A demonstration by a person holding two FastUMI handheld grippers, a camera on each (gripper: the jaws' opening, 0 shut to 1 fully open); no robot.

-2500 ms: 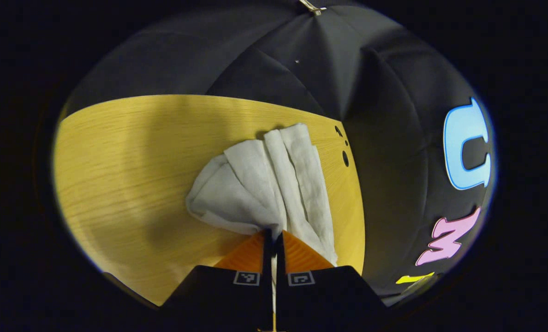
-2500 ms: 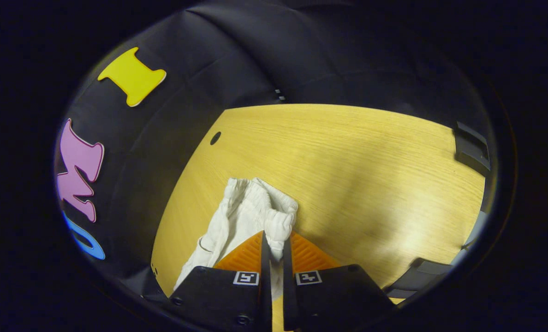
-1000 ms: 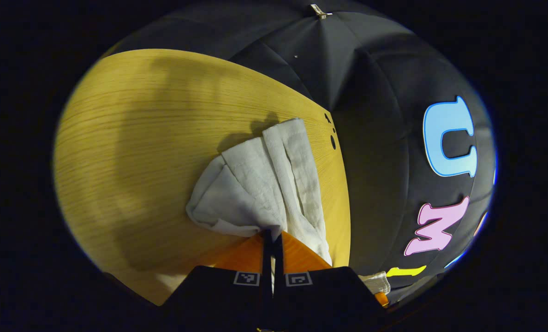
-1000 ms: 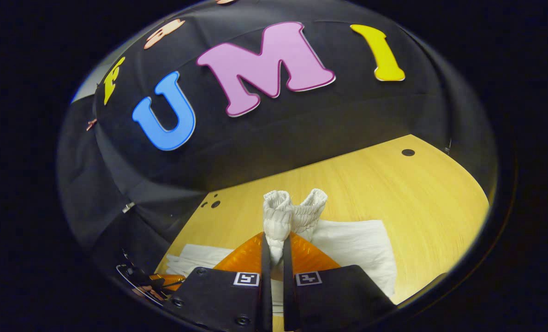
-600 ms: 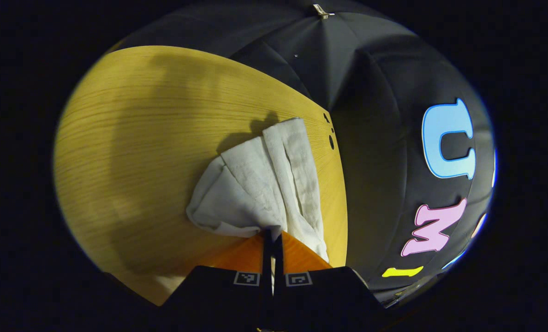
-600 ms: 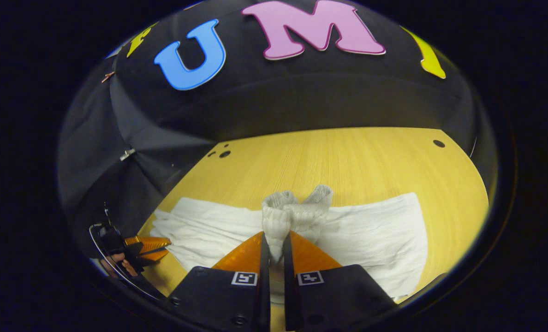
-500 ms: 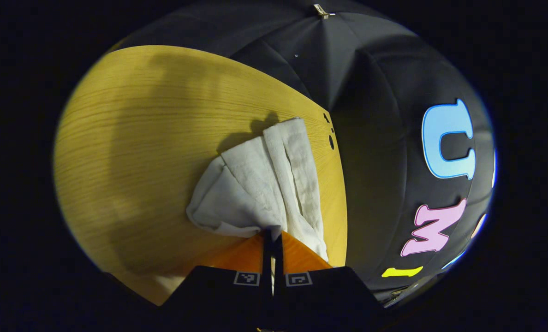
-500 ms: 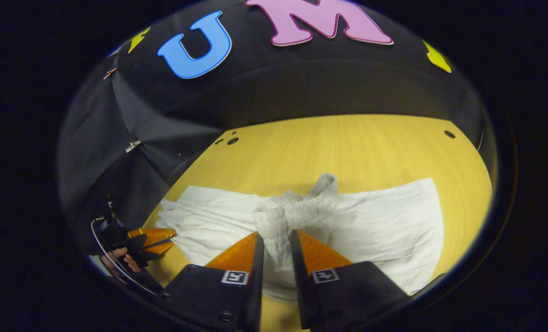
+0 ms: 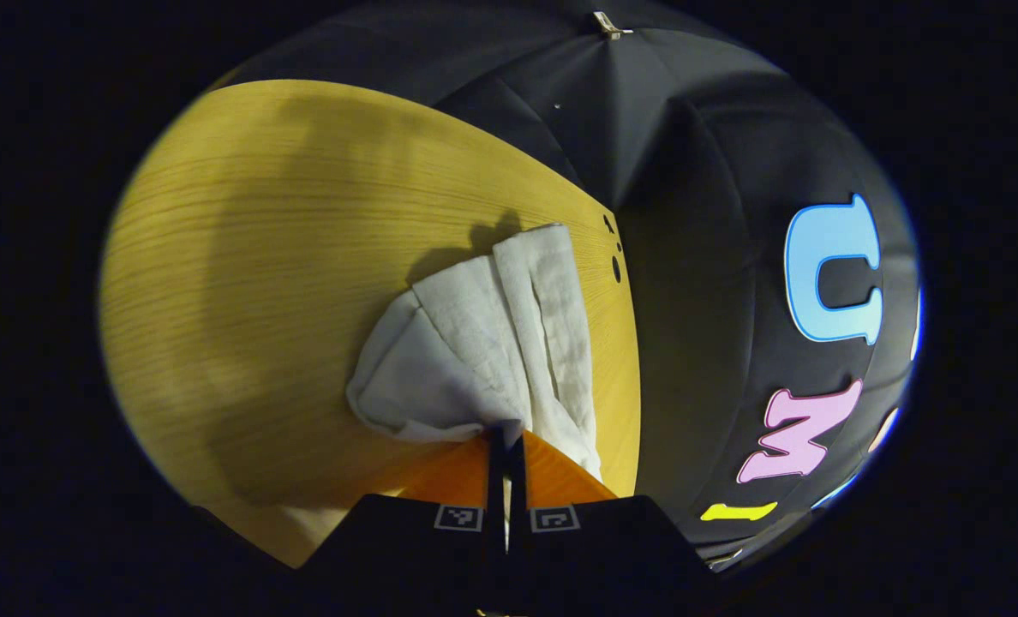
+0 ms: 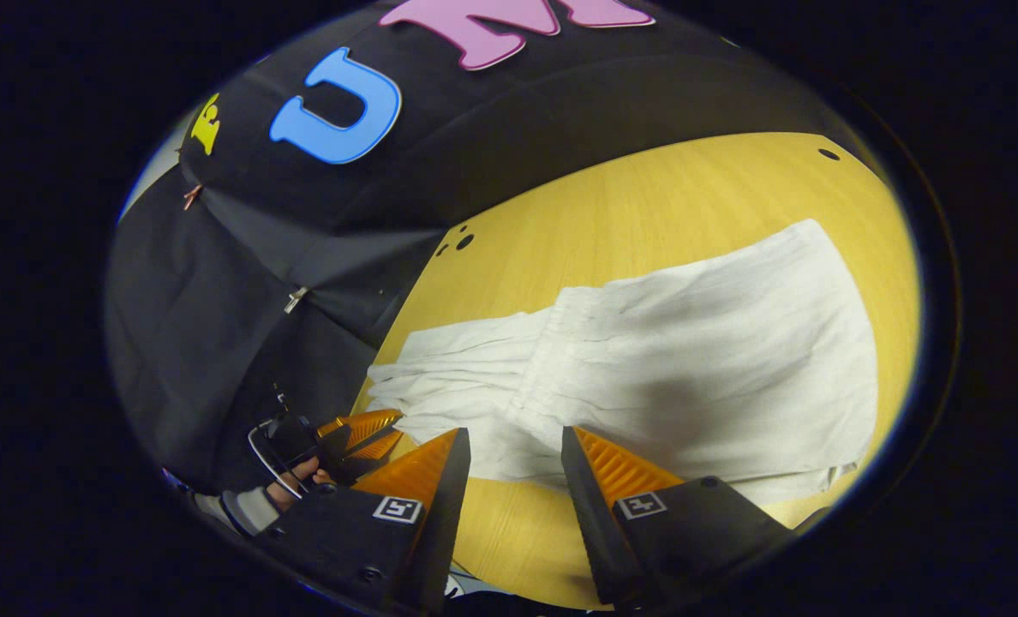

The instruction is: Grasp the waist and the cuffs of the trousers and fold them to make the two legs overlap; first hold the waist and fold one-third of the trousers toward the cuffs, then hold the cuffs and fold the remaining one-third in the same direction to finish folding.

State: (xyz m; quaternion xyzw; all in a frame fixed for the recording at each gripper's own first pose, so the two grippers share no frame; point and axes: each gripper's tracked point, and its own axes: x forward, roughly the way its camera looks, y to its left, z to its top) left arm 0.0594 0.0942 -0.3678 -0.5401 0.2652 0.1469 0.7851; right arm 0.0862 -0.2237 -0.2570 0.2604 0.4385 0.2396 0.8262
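Observation:
White trousers (image 10: 715,343) lie flat on the yellow wooden table (image 10: 646,206). Their waist part is folded over the legs, and the gathered waistband (image 10: 556,334) rests across the middle. My right gripper (image 10: 512,433) hangs open just off the near edge of the cloth, holding nothing. In the left gripper view the cuff end (image 9: 483,343) is bunched in folds, and my left gripper (image 9: 506,435) is shut on it. That left gripper (image 10: 359,433) and the hand (image 10: 295,471) holding it also appear in the right gripper view, at the cuff end by the table's edge.
The table edge with small dark holes (image 9: 615,267) runs right beside the cuffs, and the black cloth wall (image 9: 697,214) stands behind it. Bare wood (image 9: 260,257) stretches out left of the cuffs.
My right gripper carried the waist over, laid it on the legs, opened and drew back. The left gripper kept its hold on the cuffs and barely moved.

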